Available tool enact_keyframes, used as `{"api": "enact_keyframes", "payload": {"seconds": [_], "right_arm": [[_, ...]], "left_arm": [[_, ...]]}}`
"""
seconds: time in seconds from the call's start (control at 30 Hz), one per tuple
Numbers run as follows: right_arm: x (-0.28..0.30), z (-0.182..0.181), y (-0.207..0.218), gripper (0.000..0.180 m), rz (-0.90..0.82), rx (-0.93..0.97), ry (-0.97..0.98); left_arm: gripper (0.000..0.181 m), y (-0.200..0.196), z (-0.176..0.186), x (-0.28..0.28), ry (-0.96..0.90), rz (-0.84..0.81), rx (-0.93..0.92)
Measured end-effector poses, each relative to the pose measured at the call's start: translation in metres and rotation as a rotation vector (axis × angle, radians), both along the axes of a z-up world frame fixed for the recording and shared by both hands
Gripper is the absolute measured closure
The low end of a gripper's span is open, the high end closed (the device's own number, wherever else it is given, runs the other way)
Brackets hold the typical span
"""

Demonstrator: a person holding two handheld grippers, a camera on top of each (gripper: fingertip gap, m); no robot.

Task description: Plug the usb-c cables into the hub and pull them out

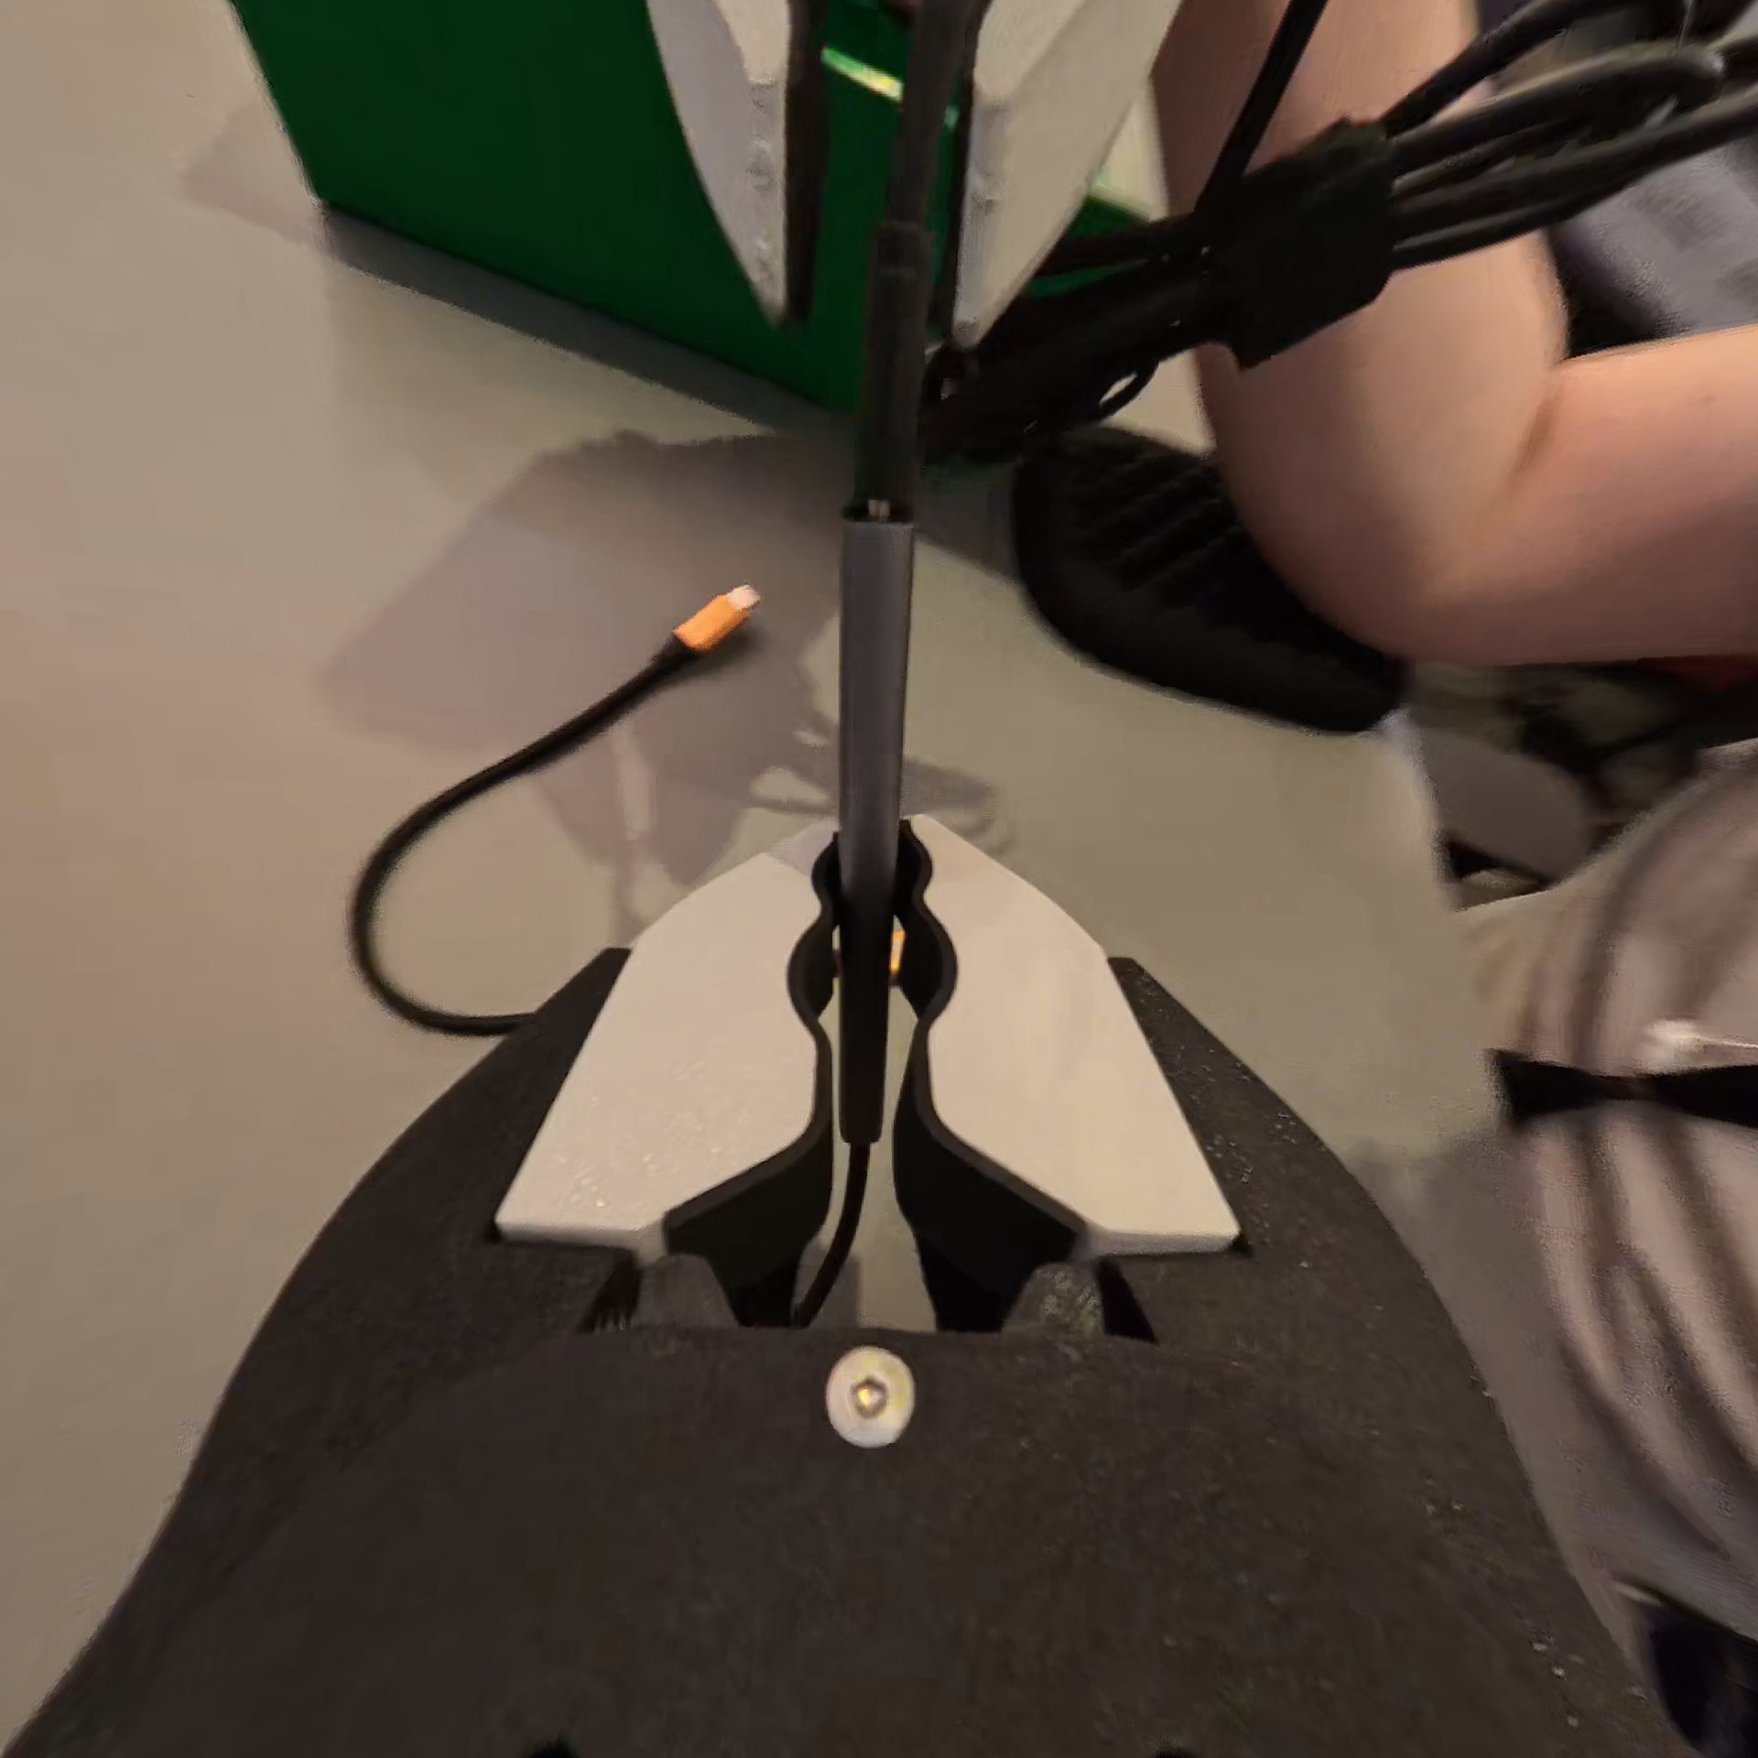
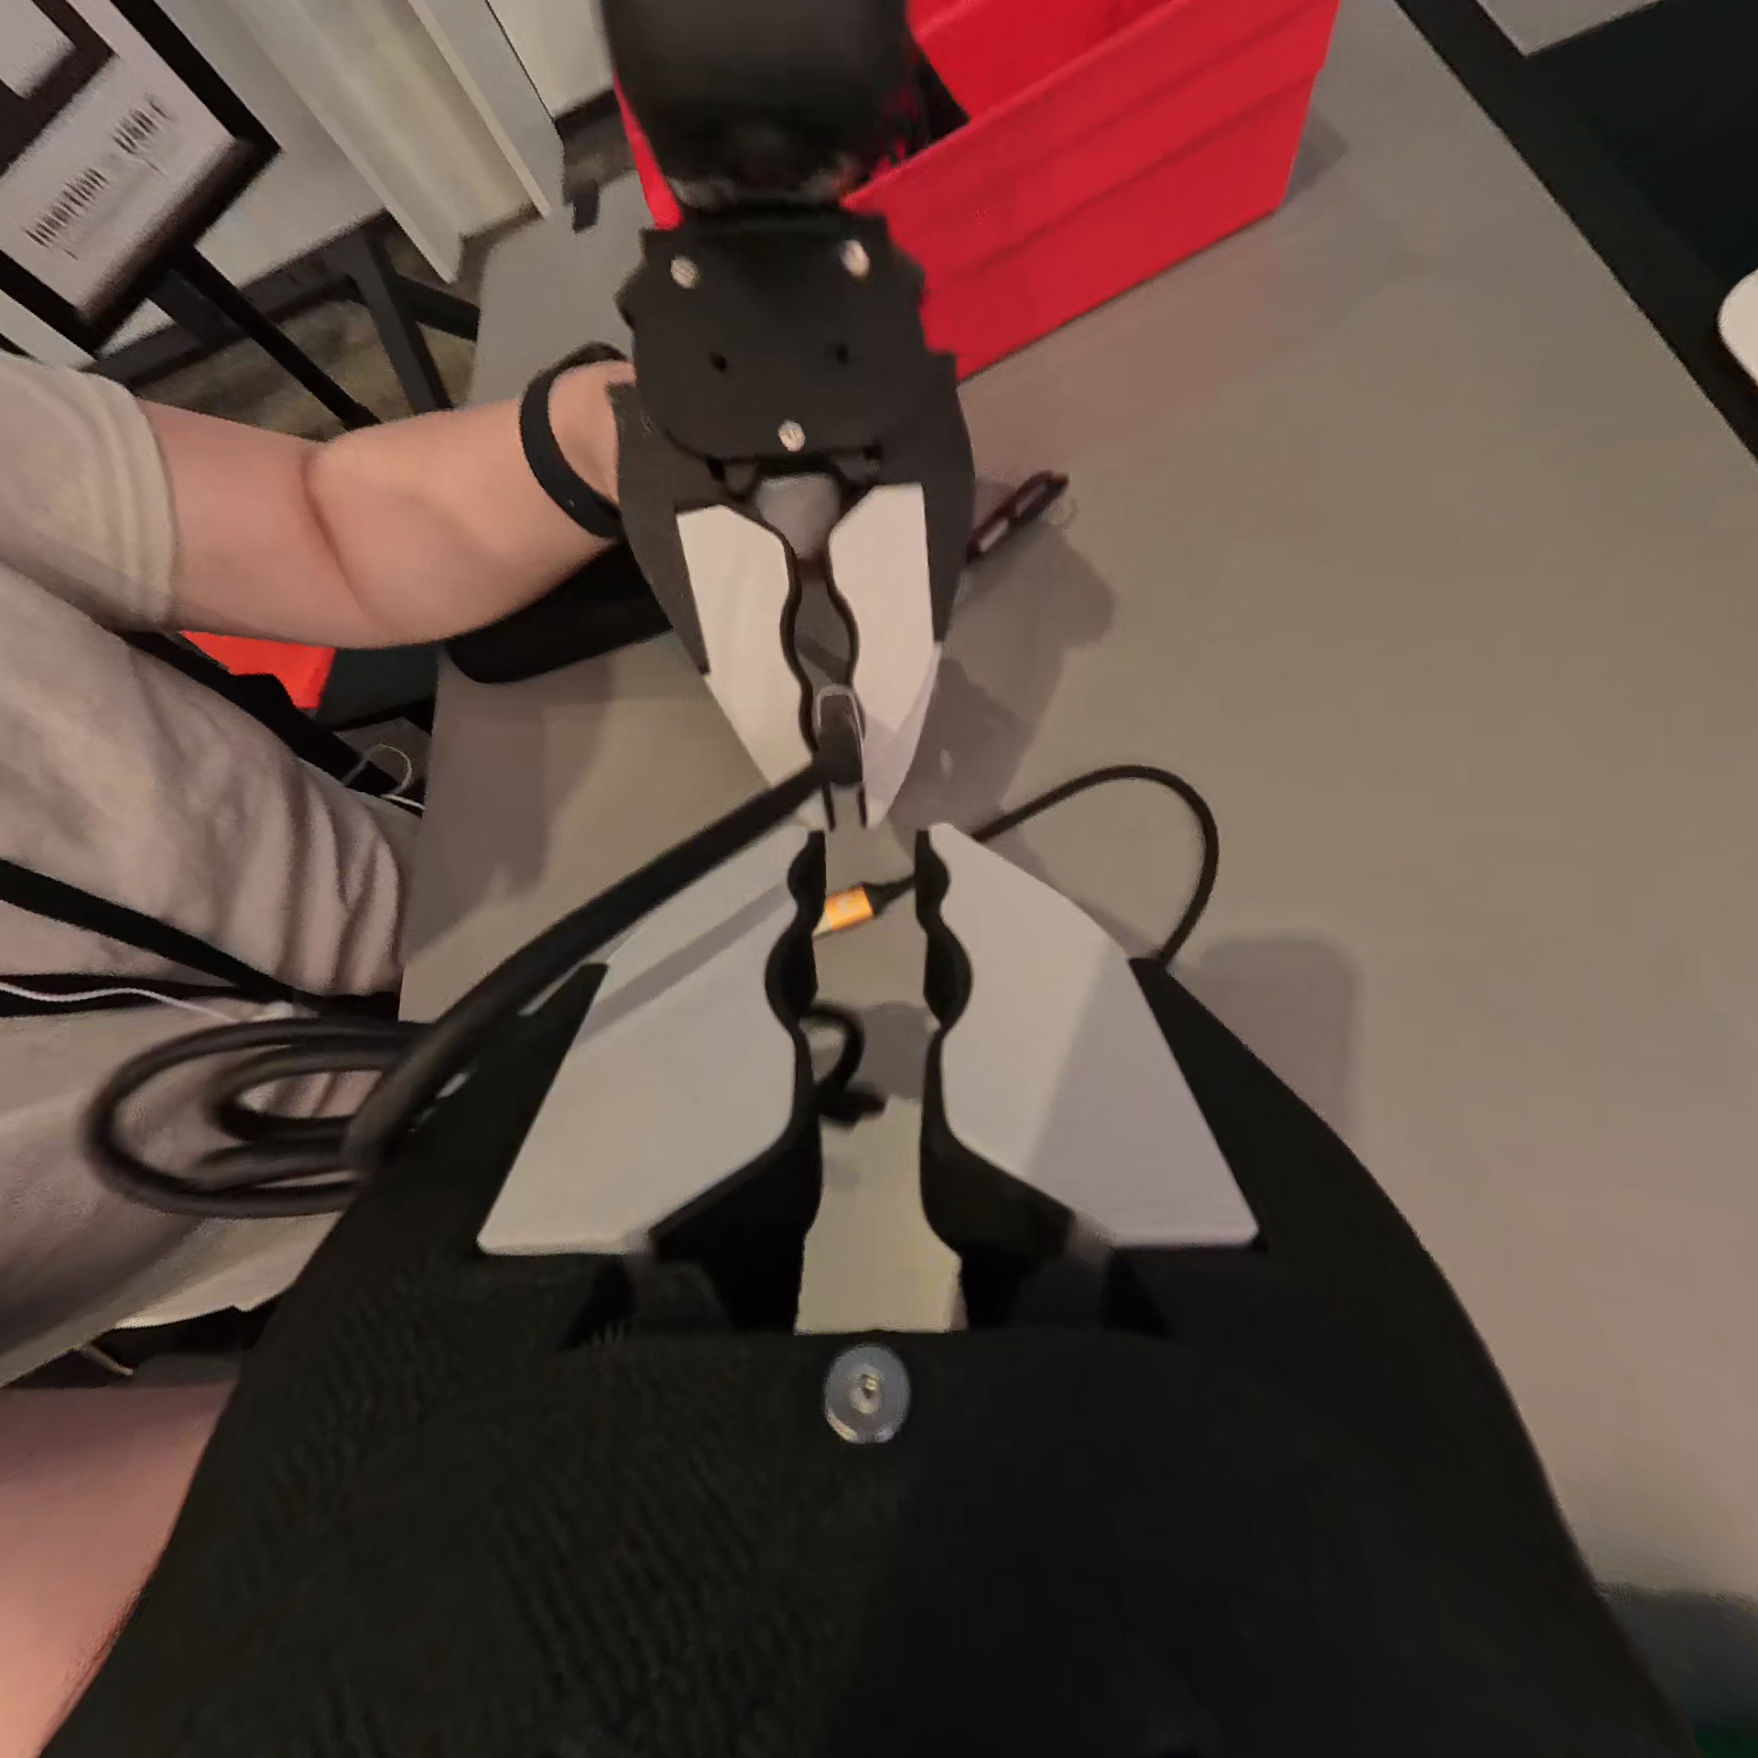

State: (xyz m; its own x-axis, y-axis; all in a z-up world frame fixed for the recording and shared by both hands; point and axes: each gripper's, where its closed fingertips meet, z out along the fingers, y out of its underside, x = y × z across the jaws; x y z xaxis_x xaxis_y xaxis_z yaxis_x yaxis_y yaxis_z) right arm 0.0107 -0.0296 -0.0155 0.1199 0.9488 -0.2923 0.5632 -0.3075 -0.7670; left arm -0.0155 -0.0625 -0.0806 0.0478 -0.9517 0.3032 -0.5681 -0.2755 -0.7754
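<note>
My left gripper is shut on a slim grey hub, held edge-on and pointing forward above the grey table. A black usb-c plug sits in the hub's far end. Its cable runs up between the white fingers of my right gripper, which stand apart on either side of it. In the right wrist view my right gripper is open and empty, facing the left gripper and the hub's end. A second black cable with an orange plug lies loose on the table; it also shows in the right wrist view.
A green box stands behind the hub. A red bin stands at the table's far side. A strapped bundle of black cable hangs by a person's forearm. A black pad lies under that arm. Tip to tip, the grippers are about 8 cm apart.
</note>
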Motion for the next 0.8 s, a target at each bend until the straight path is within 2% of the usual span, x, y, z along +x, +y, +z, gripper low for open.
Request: {"api": "enact_keyframes", "payload": {"seconds": [0.1,0.2,0.37,0.53,0.7,0.8], "right_arm": [[0.018,0.004,-0.010,0.157,0.020,0.007,-0.022],[0.036,0.014,-0.014,0.155,-0.012,0.055,-0.011],[0.041,0.009,-0.012,0.154,-0.037,0.084,-0.052],[0.035,-0.016,0.009,0.154,-0.099,0.073,-0.166],[0.028,-0.065,0.038,0.154,-0.207,0.051,-0.402],[0.019,-0.094,0.044,0.154,-0.208,0.033,-0.518]], "left_arm": [[0.173,0.019,-0.008,-0.009,0.122,0.061,0.313],[0.173,0.024,-0.004,-0.010,0.146,0.045,0.573],[0.173,0.009,-0.004,-0.010,0.185,-0.033,0.701],[0.173,-0.014,-0.020,-0.018,0.180,-0.037,0.853],[0.173,-0.012,-0.025,-0.027,0.218,-0.014,1.188],[0.171,-0.018,-0.041,-0.024,0.241,-0.045,1.130]]}}
